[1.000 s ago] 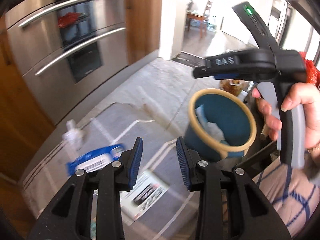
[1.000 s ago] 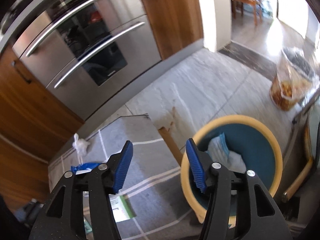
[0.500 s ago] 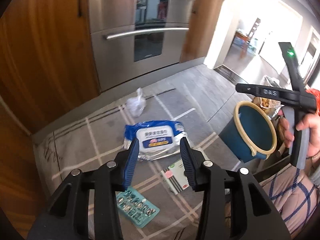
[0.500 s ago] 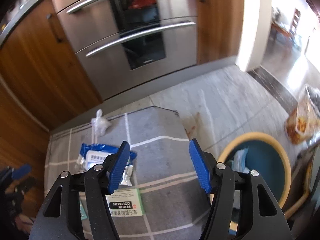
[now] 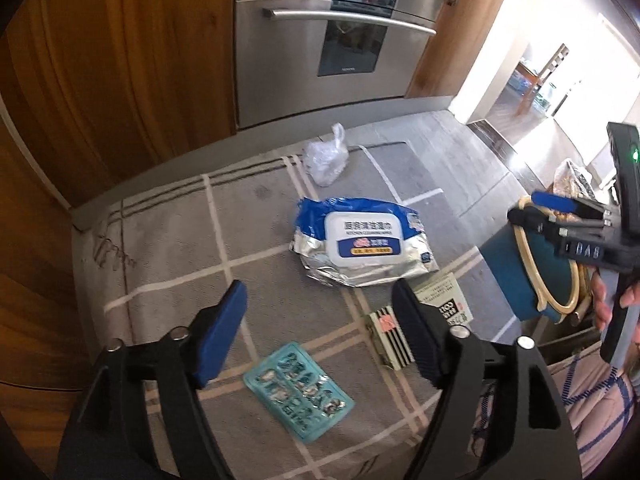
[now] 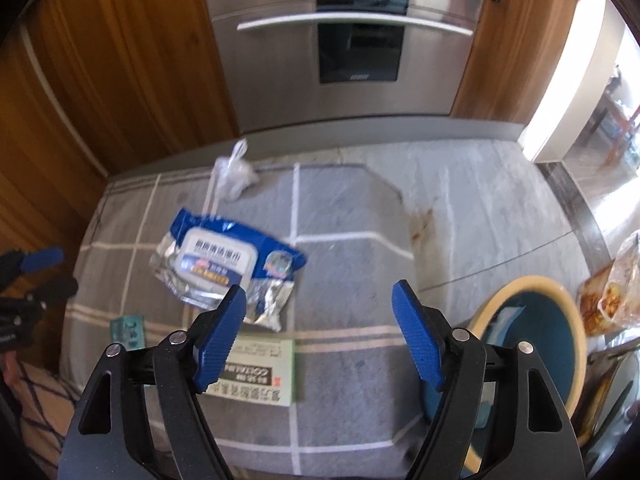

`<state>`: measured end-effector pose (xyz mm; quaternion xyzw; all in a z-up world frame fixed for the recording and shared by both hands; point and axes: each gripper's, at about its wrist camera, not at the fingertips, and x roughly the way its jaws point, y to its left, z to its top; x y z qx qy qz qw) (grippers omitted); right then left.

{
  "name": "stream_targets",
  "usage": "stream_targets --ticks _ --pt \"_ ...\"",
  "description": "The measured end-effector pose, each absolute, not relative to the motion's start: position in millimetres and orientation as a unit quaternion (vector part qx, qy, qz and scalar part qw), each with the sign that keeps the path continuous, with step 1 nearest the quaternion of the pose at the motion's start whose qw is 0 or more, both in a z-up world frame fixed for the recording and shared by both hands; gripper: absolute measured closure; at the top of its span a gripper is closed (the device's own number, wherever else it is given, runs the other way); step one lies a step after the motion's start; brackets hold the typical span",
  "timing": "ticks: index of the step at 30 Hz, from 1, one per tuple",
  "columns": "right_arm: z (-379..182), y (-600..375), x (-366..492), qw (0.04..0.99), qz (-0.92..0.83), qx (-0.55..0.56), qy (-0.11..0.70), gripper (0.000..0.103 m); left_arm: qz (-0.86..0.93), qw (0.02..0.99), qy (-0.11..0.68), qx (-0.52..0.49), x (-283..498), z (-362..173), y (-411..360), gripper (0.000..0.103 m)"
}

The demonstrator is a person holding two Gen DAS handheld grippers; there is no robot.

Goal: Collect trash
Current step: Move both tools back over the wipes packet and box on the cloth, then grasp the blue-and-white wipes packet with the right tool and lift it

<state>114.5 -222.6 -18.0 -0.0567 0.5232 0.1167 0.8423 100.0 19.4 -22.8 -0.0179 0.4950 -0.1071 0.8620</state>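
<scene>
Both hands are out over the grey checked rug (image 5: 168, 264) in front of the steel oven (image 6: 352, 40), and this looks like the reach for the next piece of litter. The left gripper (image 5: 320, 334) hangs above the rug with its jaws just spread wide and nothing between them; the right gripper (image 6: 318, 334) has been opening too and is equally empty. Trash lies scattered below: a blue and silver wet-wipe pack (image 5: 362, 246) in the middle of the rug, a crumpled clear plastic bag (image 5: 326, 158) beyond it towards the oven, a turquoise blister sheet (image 5: 300, 396) close under the left gripper, a small striped box (image 5: 390, 338) beside the left gripper's right finger, and a green-edged white carton (image 6: 260, 372) partly hidden behind the right gripper's left finger. The blue bin (image 6: 532, 344) with its cream rim stands off the rug's right side, something pale already lying inside it. I'd judge the next move is to pick one item, drop the open jaws around it and close; the flat blister sheet will be awkward to get under, while the wipe pack offers a bulkier bite. The two grippers work close together, so crossing paths on the way to the bin is the main worry, and a bag of food (image 6: 616, 284) sits just beside the bin.
</scene>
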Motion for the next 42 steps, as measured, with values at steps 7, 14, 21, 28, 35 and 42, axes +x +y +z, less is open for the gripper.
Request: stream_targets --ticks 7,14,21,28,35,42 --pt "-52 -195 104 0.801 0.145 -0.08 0.576 0.025 -0.074 0.866 0.494 -0.02 103 -21 35 0.013" --pt "-65 -183 110 0.808 0.131 -0.108 0.564 0.025 -0.059 0.865 0.497 -0.023 102 -25 40 0.009" --pt "-105 -183 140 0.786 0.124 -0.079 0.601 0.035 -0.035 0.869 0.492 -0.03 104 -23 50 0.006" --pt "-133 -174 154 0.763 0.14 -0.055 0.628 0.051 -0.042 0.859 0.511 -0.015 109 -36 47 0.006" --pt "-144 -190 166 0.751 0.136 0.031 0.645 0.075 -0.052 0.854 0.518 -0.007 112 -40 40 0.006" --pt "-114 -191 171 0.778 0.154 0.031 0.608 0.092 -0.058 0.854 0.516 0.004 112 -39 31 0.006"
